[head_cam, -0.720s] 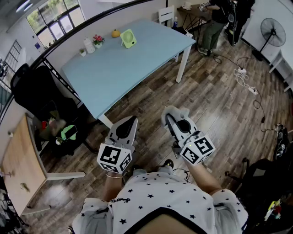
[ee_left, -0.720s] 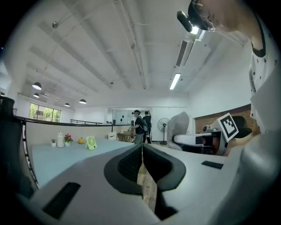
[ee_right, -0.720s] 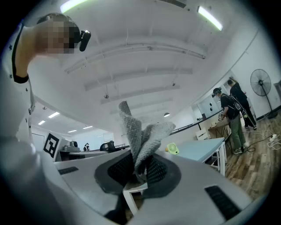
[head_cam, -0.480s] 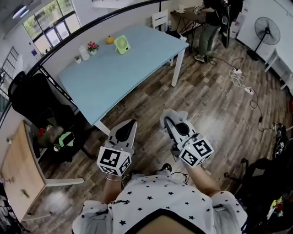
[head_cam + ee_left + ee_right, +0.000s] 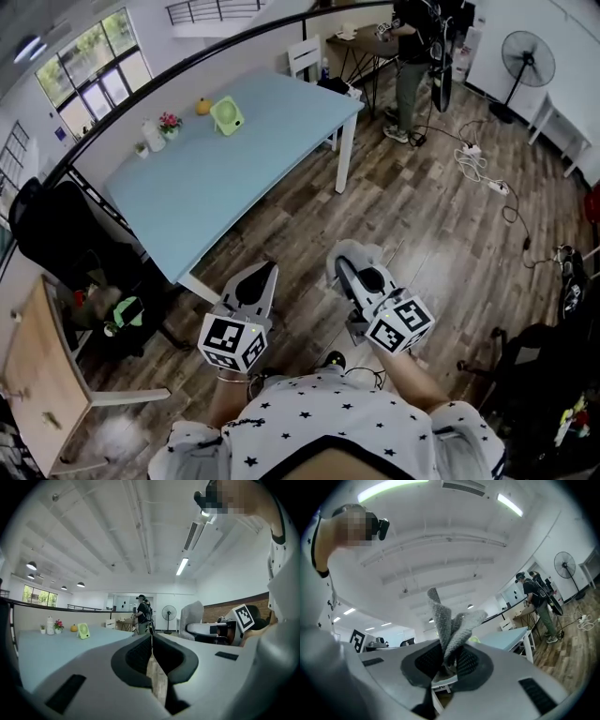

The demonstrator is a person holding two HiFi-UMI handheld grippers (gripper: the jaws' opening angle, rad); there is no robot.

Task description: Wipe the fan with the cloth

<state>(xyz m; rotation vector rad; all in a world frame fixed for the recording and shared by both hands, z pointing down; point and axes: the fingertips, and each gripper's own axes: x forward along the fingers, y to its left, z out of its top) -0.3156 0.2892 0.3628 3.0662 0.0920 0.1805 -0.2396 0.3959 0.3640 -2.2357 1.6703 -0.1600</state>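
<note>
A small green fan [image 5: 227, 115] stands at the far end of the light-blue table [image 5: 216, 178]; the left gripper view also shows the green fan [image 5: 83, 631], far off on the tabletop. My left gripper [image 5: 265, 270] is held over the wooden floor short of the table, and its jaws are shut with nothing between them [image 5: 151, 637]. To its right, my right gripper [image 5: 341, 253] is shut on a grey knitted cloth [image 5: 451, 623] that sticks up out of the jaws [image 5: 449, 657]. Both grippers are well away from the fan.
Beside the fan stand a white bottle [image 5: 153, 134], a flower pot [image 5: 169, 122] and an orange object [image 5: 202, 106]. A black chair [image 5: 66, 225] and wooden desk [image 5: 37, 356] are at the left. A person [image 5: 412, 47], a floor fan [image 5: 528, 58] and cables [image 5: 478, 155] are at the back right.
The table and green fan have slid left and down in the head view as the view shifted. Both grippers keep the same pose, and the right one still holds the cloth.
</note>
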